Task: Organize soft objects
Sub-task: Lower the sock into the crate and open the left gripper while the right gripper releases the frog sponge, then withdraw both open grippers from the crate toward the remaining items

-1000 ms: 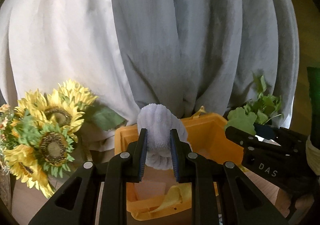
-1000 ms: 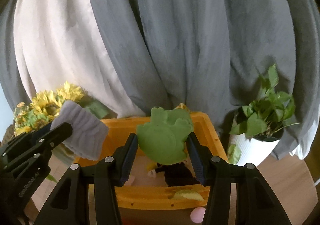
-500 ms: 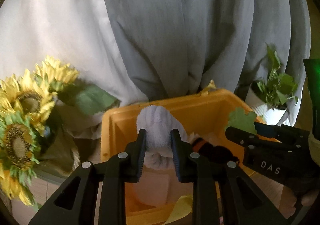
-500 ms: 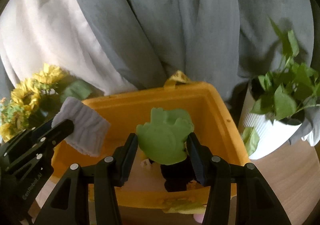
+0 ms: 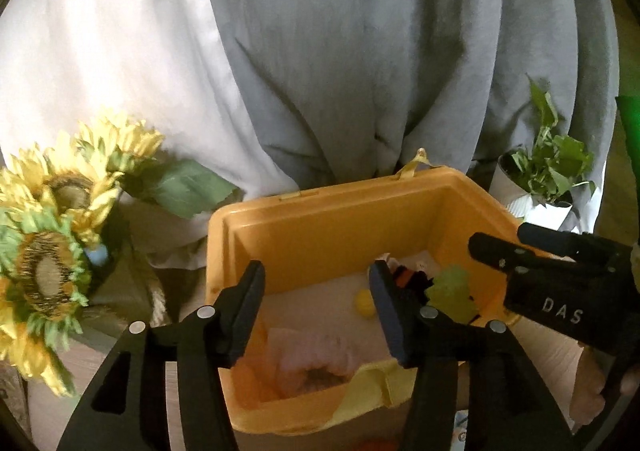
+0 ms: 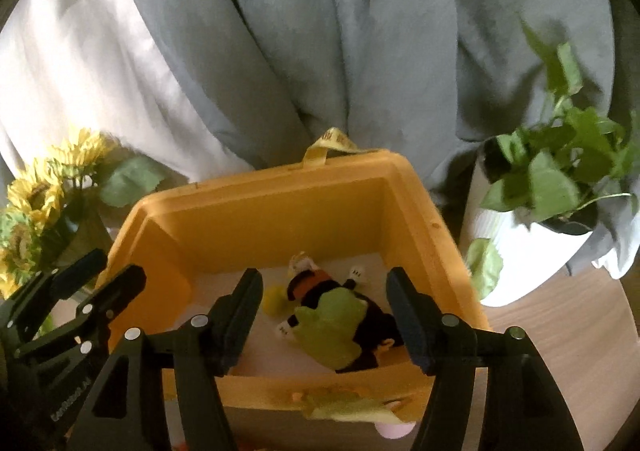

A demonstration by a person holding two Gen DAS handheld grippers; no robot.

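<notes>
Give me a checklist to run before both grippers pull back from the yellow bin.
1. Left gripper released: ok. Its jaws have just been opening and nothing sits between them.
2. Right gripper released: ok. Its jaws have just been opening; the green toy lies below, clear of the pads.
3. Green toy inside the bin: ok, resting on the black and orange plush.
4. White cloth inside the bin: ok, on the floor at the near left.
5. Yellow cloth fully inside: not ok, it hangs over the near rim.
6. More soft things left outside: cannot tell.
</notes>
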